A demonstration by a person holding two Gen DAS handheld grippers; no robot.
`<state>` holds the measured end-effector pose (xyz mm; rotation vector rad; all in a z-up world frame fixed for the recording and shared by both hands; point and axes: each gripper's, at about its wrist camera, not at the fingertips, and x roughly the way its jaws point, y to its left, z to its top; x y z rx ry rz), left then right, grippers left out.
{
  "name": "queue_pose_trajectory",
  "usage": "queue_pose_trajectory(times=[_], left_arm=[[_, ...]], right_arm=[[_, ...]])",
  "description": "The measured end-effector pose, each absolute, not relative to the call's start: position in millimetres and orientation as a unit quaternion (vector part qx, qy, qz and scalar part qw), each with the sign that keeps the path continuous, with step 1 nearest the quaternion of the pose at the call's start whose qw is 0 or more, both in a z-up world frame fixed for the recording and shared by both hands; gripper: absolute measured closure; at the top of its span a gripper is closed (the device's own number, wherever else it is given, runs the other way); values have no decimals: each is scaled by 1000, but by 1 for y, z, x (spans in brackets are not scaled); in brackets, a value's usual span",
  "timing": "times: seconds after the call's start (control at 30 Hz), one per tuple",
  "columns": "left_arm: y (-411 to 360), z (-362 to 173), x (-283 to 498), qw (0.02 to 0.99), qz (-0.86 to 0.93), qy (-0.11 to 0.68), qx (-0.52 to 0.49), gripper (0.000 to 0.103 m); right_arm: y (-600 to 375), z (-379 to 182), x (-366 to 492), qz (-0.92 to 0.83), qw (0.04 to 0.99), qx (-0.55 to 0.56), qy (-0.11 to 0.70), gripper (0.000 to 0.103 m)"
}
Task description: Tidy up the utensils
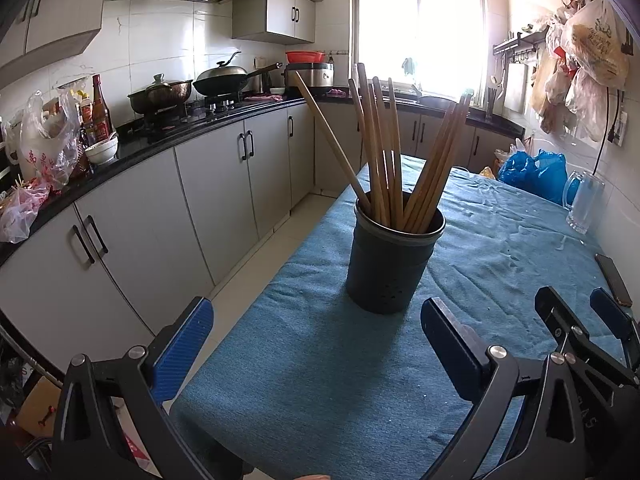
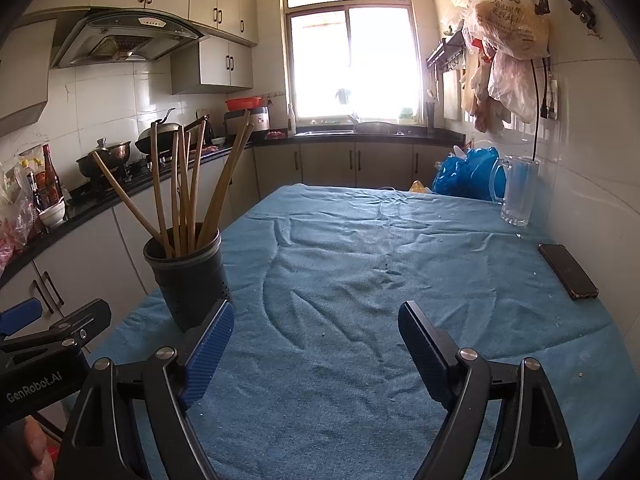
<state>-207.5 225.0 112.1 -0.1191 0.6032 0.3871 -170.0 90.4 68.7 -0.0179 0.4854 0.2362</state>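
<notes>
A dark round utensil holder (image 1: 387, 264) stands upright on the blue cloth of the table (image 1: 320, 360), holding several wooden chopsticks (image 1: 384, 152) that fan out of its top. My left gripper (image 1: 316, 332) is open and empty, just in front of the holder. The holder also shows in the right wrist view (image 2: 192, 280), at the table's left edge, with the chopsticks (image 2: 184, 184) in it. My right gripper (image 2: 316, 340) is open and empty, over the cloth to the right of the holder. The right gripper also shows in the left wrist view (image 1: 576, 312).
A black phone (image 2: 568, 271) lies near the table's right edge. A glass mug (image 2: 518, 190) and a blue plastic bag (image 2: 468, 172) stand at the far right by the tiled wall. The kitchen counter (image 1: 160, 144) with pots and bottles runs along the left.
</notes>
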Motion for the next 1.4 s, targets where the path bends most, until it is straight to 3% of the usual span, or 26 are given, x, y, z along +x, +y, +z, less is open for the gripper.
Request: queue_pose_trajectory(times=[1.4], left_arm=[[226,107,-213,933,191,298,-64,0]], right_arm=[[97,69,-177,118,966,-24,231,13]])
